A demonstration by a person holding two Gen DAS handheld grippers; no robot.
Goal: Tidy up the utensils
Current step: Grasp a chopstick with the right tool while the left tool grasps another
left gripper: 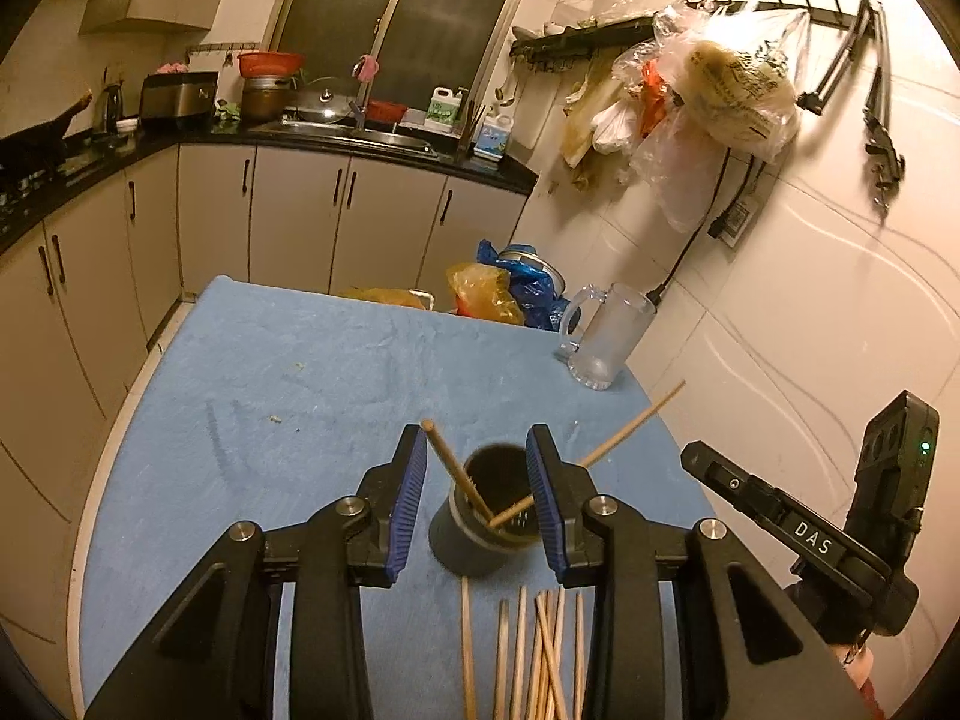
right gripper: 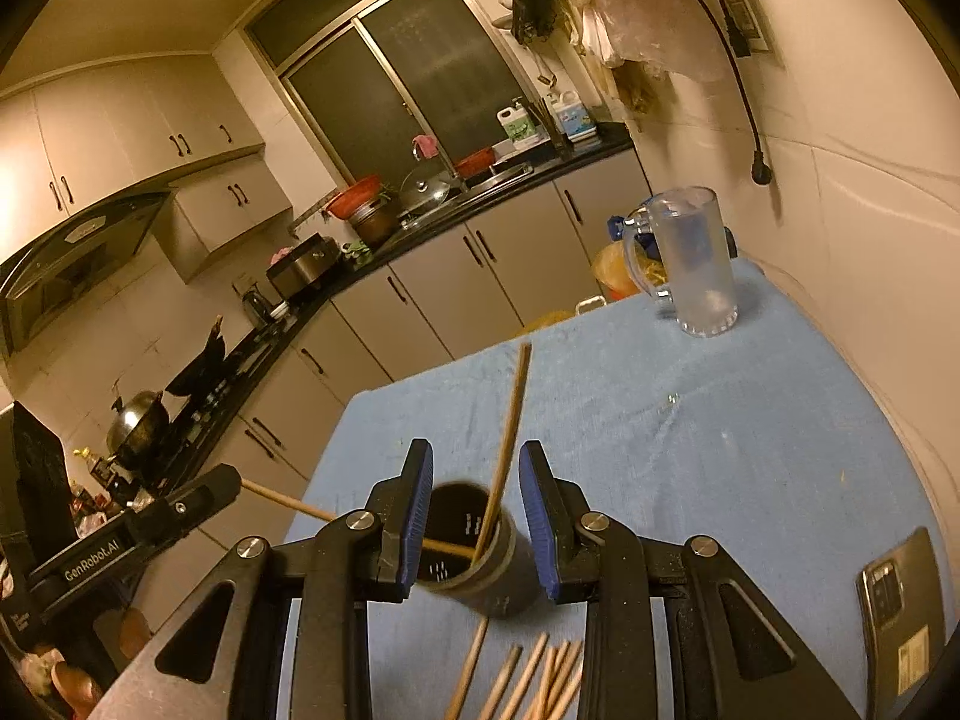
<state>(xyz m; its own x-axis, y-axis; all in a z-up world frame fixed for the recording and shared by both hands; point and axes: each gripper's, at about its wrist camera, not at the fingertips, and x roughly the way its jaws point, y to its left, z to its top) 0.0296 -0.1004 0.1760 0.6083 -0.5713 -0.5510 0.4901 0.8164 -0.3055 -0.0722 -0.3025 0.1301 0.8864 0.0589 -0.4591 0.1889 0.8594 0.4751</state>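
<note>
1. Left tongs [left gripper: 477, 483] are spread, pinching nothing.
2. Right tongs [right gripper: 476, 507] are spread too, empty.
3. The cup [left gripper: 480, 531] stands on the blue tabletop [left gripper: 288, 372] with two chopsticks [left gripper: 456, 474] leaning in it.
4. A loose pile [left gripper: 540, 654] lies just before the cup.
5. A mug [left gripper: 606, 339] stands well apart.

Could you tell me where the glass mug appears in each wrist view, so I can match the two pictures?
Left wrist view: the mug stands right of centre, at the far right corner of the blue cloth, handle to the left.
Right wrist view: the mug stands upper right, at the cloth's far end, handle to the left.
Shared landmark: the dark holder with two chopsticks, low in the middle of both.
</note>
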